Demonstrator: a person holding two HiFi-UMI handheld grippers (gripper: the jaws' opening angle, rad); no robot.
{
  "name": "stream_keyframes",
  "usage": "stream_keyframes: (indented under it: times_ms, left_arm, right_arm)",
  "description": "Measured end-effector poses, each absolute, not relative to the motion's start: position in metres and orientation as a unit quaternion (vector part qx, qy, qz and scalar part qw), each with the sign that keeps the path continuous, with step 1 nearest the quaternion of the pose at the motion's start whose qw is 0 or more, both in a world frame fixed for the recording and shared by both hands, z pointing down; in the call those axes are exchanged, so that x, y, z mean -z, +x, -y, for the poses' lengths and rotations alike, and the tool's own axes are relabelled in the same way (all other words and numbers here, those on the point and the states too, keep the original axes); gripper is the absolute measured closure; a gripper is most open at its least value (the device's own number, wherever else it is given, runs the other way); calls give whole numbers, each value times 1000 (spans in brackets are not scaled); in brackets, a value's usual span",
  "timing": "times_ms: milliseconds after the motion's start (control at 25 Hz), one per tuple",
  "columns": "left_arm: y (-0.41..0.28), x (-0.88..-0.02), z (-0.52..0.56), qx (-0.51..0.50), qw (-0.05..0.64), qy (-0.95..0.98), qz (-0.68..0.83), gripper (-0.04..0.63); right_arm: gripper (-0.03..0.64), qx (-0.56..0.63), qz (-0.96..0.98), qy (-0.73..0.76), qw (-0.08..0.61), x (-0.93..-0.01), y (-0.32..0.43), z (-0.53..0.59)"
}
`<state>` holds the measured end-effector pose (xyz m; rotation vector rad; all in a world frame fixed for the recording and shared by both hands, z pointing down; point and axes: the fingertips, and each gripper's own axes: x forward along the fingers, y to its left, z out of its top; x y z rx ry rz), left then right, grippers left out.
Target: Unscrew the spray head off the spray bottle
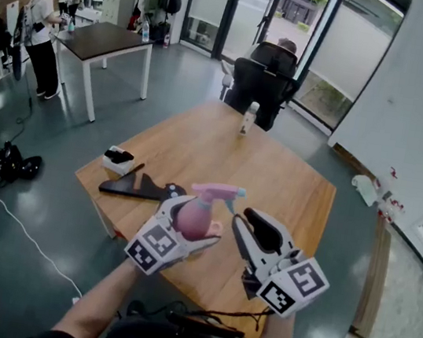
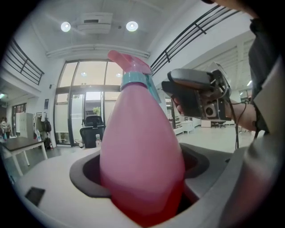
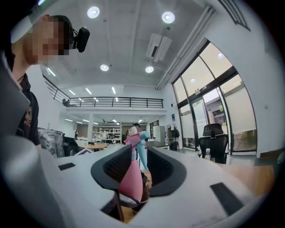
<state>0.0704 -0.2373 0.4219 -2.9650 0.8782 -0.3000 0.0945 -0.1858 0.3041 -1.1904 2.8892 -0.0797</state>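
Clamping is seen on the left gripper: its jaws are pressed against the lower body of the pink spray bottle, one pad on each side. The bottle is held above the near edge of the wooden table, clear of the top. In the left gripper view the bottle body fills the gap between the jaws, neck pointing away from the tool. The spray head, pink with a teal collar and nozzle, is seated on the neck beyond the left jaw tips.

The right gripper is spread, with nothing pinched. It is placed just beside the bottle, on the nozzle side, with a visible gap to the body in the head view. In the right gripper view the bottle is lined up ahead in the opening between the jaws, nearer the left-hand pad; no contact can be made out. The spray head is seen past the jaw tips, higher than the pads.

A small bottle is stood at the far table edge, well apart from both tools.
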Motion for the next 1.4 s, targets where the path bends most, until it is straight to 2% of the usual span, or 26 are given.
stream_keyframes:
  times_ms: [120,320,480,760,800,1400]
  left_arm:
    - [70,-422,241,100,17,-950,-294,153]
    - [74,-420,239,95,21,-948,-302,153]
    - [77,-420,237,101,35,-944,-312,153]
    - [81,-422,233,118,47,-940,-317,153]
    - [82,-421,231,119,48,-942,-310,153]
    - [95,-422,175,116,36,-990,-73,153]
  right_arm:
    - [497,29,-929,-369,20,-295,86,177]
    - [497,44,-922,-384,-28,-318,58,187]
    - [448,67,-915,-396,-26,-327,51,200]
    - [448,55,-908,-413,-41,-328,48,206]
    - [474,54,-909,-410,-41,-327,49,205]
    - [476,49,-970,-235,-30,-330,57,173]
